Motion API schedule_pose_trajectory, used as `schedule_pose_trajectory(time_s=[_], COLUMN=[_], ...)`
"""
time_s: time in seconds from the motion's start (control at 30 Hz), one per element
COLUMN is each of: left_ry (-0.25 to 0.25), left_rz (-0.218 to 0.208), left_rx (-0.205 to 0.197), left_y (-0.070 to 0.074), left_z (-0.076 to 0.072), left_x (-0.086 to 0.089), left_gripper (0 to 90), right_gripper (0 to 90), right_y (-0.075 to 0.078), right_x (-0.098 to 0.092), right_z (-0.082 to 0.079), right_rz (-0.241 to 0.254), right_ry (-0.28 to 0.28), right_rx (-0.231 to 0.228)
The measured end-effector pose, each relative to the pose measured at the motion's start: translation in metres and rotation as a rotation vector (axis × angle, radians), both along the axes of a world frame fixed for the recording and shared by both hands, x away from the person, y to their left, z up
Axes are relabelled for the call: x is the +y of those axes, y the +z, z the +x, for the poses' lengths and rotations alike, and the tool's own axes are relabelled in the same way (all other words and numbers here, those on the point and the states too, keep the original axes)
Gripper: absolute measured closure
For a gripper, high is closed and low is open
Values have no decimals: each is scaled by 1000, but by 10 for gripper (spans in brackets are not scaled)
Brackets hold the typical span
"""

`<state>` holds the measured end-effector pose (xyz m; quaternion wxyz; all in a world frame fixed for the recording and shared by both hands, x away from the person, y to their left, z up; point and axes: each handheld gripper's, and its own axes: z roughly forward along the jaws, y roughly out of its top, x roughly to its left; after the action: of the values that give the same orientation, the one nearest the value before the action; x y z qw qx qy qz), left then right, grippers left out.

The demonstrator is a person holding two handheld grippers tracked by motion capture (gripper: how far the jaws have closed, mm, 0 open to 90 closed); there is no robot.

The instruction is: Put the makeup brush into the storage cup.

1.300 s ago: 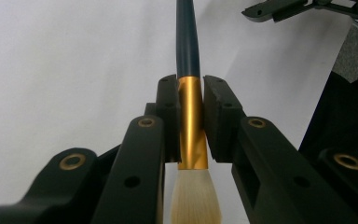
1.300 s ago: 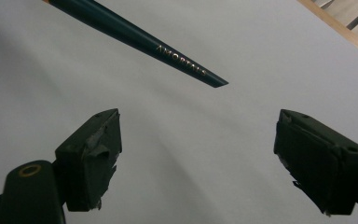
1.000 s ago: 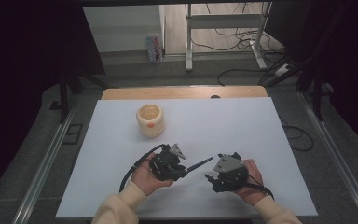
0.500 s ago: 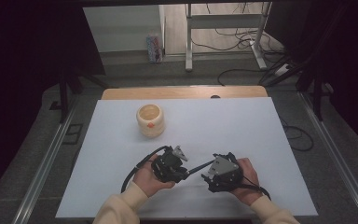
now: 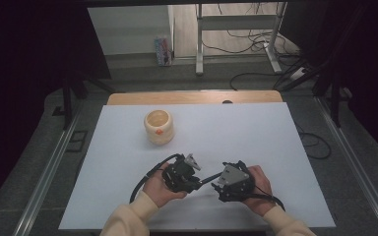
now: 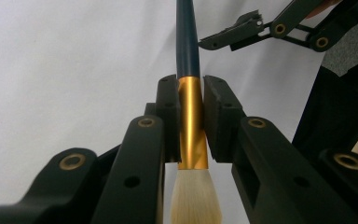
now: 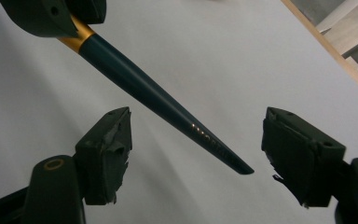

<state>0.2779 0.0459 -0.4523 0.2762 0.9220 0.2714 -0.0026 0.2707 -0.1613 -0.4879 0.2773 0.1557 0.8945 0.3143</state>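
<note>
Left gripper (image 6: 189,116) clamps brush (image 6: 188,60) by its gold ferrule, pads pressed either side, white bristles toward the camera, dark handle pointing away. Right gripper (image 7: 193,154) stands wide, jaws just been closing, handle tip between them but touching neither pad. Both hang over the white table (image 5: 256,132), low it seems. Cream cup (image 5: 158,126) sits well apart, farther up the table

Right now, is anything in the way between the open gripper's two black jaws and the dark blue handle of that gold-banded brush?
Nothing visible. The right gripper is open, its jaws closing in, and the dark blue brush handle slants between them, untouched. The left gripper clamps the gold band. Behind is bare white tabletop.
</note>
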Motion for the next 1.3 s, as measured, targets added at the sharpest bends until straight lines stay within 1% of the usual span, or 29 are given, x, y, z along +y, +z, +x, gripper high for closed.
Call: schedule_pose_trajectory(time_s=[0.17,0.2,0.23,0.3,0.37,0.43,0.5,0.57,0.67,0.73,0.77,0.83,0.87,0.9,0.93,0.97,1.0,1.03,1.07,1.13,1.17,1.2,1.27,1.3], left_ry=[-12,-16,3,-5,-29,-31,-38,-31,-30,-32,-34,-41,-42,-40,-36,-30,-21,-9,3,35,57,87,107,121], left_rz=[2,6,-14,-16,5,5,5,6,-5,-14,-15,-20,-21,-28,-32,-36,-38,-43,-59,-72,-84,-104,-116,-129], left_rx=[3,2,5,6,3,0,-9,-11,-21,-24,-27,-42,-51,-63,-78,-95,-113,-129,-139,-156,-167,-174,-193,-197], left_y=[0,0,-1,-1,0,0,0,0,1,1,2,2,2,2,3,3,4,5,6,8,8,9,12,13], left_z=[0,0,-1,-1,0,0,0,-1,-1,-1,-1,-1,-1,-2,-2,-2,-2,-2,-2,-2,-2,-2,-2,-3], left_x=[-2,-2,-4,-5,-5,-6,-6,-6,-4,-2,-2,0,0,1,1,2,3,4,5,7,8,9,13,14], left_gripper=[780,780,780,780,780,780,779,779,778,777,776,775,773,770,764,756,735,696,627,485,387,387,317,297], right_gripper=[291,301,309,341,390,463,536,601,649,673,681,697,707,715,726,736,751,762,773,785,786,787,787,787], right_y=[0,0,0,-1,-1,-2,-2,-2,-3,-2,-3,-3,-3,-1,-2,-3,-1,-2,-1,0,0,0,2,3], right_x=[5,6,7,10,12,15,17,18,19,19,19,19,19,19,19,20,19,19,19,18,17,17,15,14], right_z=[-1,-2,-2,-3,-4,-5,-7,-7,-8,-9,-10,-11,-11,-11,-11,-12,-11,-13,-13,-12,-12,-11,-11,-10], right_rz=[-22,-33,-38,-55,-83,-111,-133,-144,-154,-174,-168,-186,-200,-224,-219,-197,-220,-192,-188,-179,-174,-167,-165,-163], right_ry=[25,34,39,56,76,99,120,144,159,176,178,187,201,211,212,210,227,213,213,210,203,202,193,193], right_rx=[-21,-25,-30,-43,-54,-64,-58,-43,-44,-48,-50,-63,-84,-90,-96,-92,-96,-93,-87,-89,-89,-84,-90,-89])
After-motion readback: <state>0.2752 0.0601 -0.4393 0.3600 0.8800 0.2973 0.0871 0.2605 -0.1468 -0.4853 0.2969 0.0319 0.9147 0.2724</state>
